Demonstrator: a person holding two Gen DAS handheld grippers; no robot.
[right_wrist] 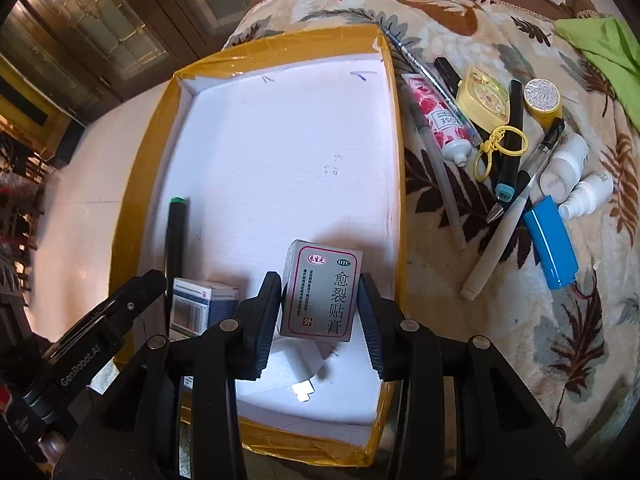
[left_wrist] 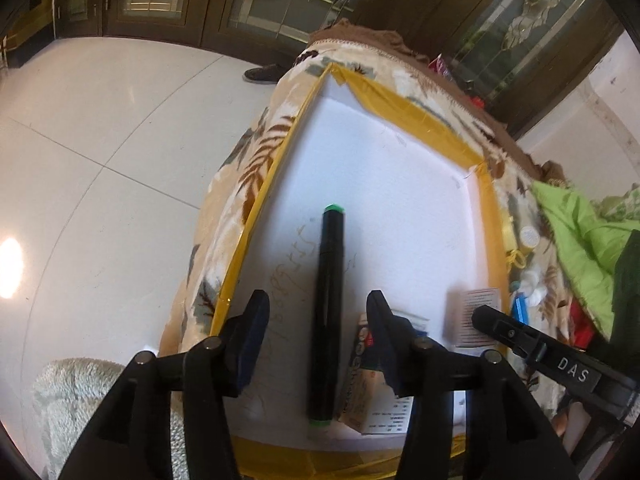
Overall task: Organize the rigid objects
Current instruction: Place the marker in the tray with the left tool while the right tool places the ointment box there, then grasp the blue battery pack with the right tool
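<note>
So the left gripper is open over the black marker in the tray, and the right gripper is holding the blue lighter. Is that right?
Not quite. The right gripper is holding the grey medicine box, not the blue lighter, which lies on the blanket outside the tray; the right wrist view shows it. The left gripper is open over the black marker.

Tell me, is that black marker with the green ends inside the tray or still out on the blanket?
Inside. The black marker lies flat on the white floor of the yellow-edged tray, between the open fingers of the left gripper, which do not touch it.
</note>
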